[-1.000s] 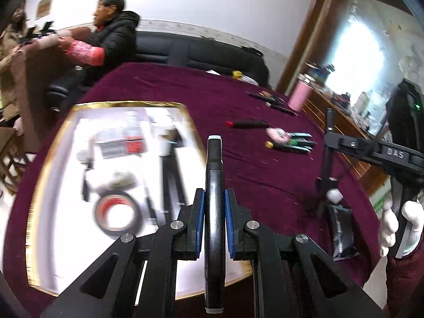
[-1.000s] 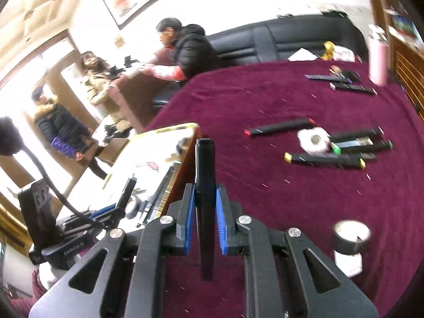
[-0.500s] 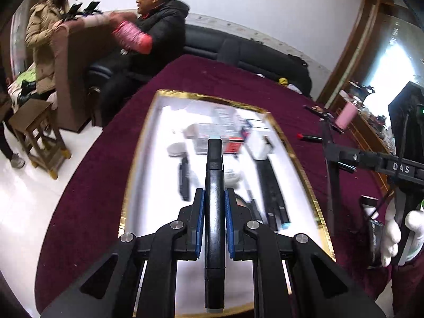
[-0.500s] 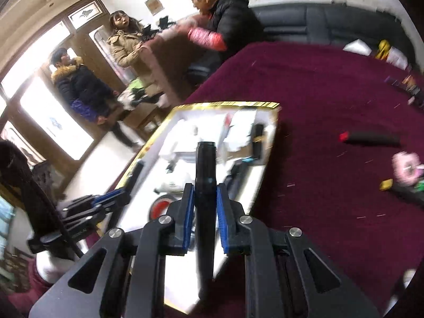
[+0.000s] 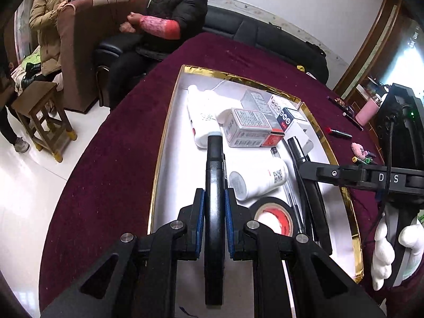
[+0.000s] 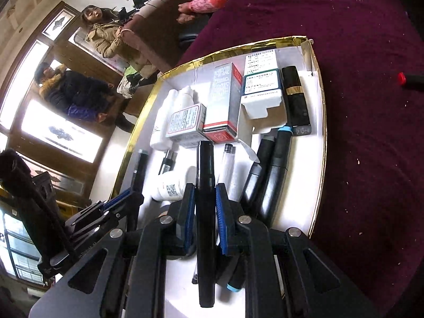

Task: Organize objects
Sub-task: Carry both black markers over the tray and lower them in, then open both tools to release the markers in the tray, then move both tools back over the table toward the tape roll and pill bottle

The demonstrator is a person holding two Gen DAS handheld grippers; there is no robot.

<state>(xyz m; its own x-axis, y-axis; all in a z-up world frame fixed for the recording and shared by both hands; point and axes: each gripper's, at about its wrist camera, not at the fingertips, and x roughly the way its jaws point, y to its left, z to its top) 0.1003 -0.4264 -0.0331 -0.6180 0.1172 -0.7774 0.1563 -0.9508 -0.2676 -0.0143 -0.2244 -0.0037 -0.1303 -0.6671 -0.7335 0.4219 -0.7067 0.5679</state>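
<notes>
1. Over the white, gold-rimmed tray (image 5: 169,122), the left gripper (image 5: 214,220) is clenched on a black marker (image 5: 214,185), its blue pads pressing both sides of the barrel.
2. The right gripper (image 6: 205,218) likewise clamps a second black marker (image 6: 206,198) above the same tray (image 6: 319,122).
3. Lying in the tray are small boxes (image 5: 249,129), a white bottle (image 5: 258,179), a roll of black tape (image 5: 274,216) and several more dark pens (image 6: 274,175).
4. The tray rests on a maroon tablecloth (image 6: 371,106); a red-capped marker (image 6: 410,79) lies apart on the cloth.
5. A white-gloved hand (image 5: 389,254) grips the right gripper's handle.
</notes>
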